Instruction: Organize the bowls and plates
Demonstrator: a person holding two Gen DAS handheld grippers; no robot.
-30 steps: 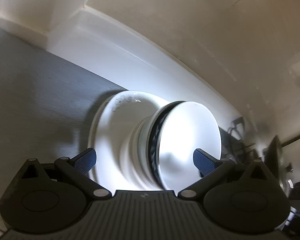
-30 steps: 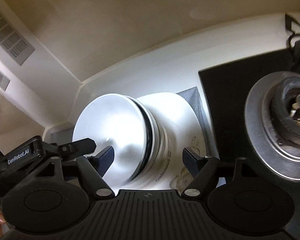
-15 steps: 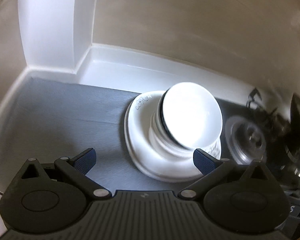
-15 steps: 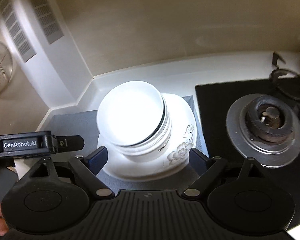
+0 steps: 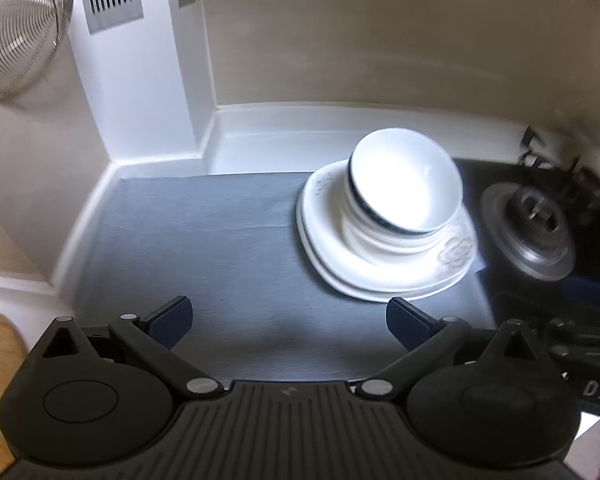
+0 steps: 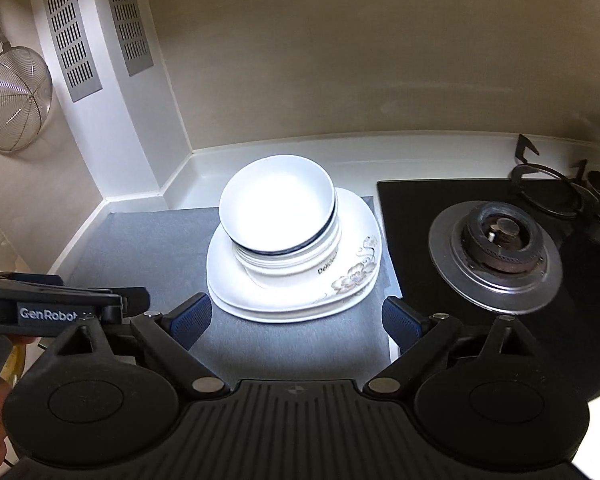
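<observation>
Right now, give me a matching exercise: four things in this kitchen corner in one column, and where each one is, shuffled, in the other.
Things:
1. bowls
2. plates
3. strainer
4. burner

Places:
A. hanging on the wall
B. on the black hob
C. stacked on the plates
D. on the grey mat

Pairs: 1-C, 2-D, 3-A, 4-B

Bowls on plates on a mat, next to the stove

The bowls (image 6: 277, 216) sit stacked on the plates (image 6: 295, 276), at the right edge of the mat (image 6: 147, 248), near its back. The burner (image 6: 496, 248) is to the right, on the stove top (image 6: 412, 208). A strainer (image 6: 13, 100) hangs on the wall, far left. Two vents (image 6: 69, 28) are on the corner post behind the mat.
</observation>
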